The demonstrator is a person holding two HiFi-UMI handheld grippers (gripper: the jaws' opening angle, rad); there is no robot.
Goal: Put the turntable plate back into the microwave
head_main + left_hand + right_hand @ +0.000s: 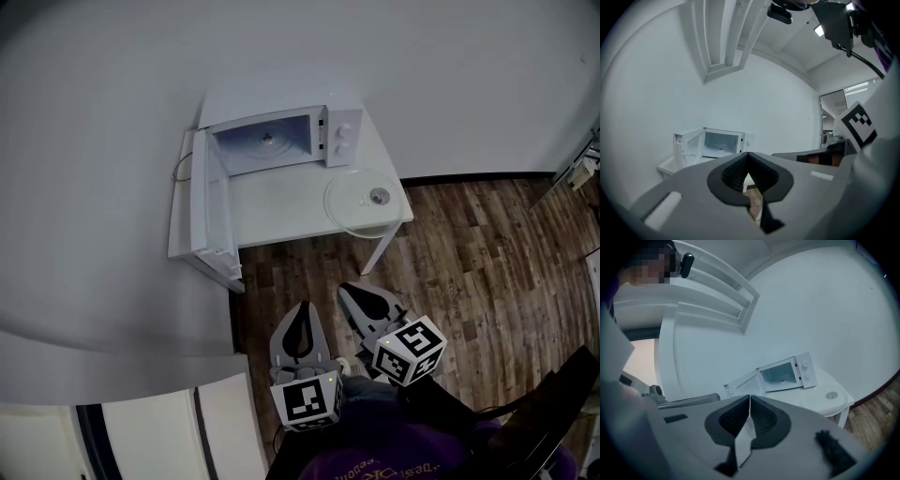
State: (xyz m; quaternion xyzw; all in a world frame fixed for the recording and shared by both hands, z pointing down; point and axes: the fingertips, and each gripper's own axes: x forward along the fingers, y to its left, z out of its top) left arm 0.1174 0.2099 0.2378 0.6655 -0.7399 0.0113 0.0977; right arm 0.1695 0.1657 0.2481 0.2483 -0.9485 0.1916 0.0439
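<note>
Turntable plate (356, 204) lies at the near-right corner of the surface (281, 202), right of the open microwave (281, 141); left claw (302, 314) and right claw (354, 295) are shut, empty and well short, so a clumsy nudge could slide the glass off the edge.

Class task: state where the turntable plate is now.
In the head view, the turntable plate lies at the right near corner of the white table, in front of the open microwave, outside it.
</note>
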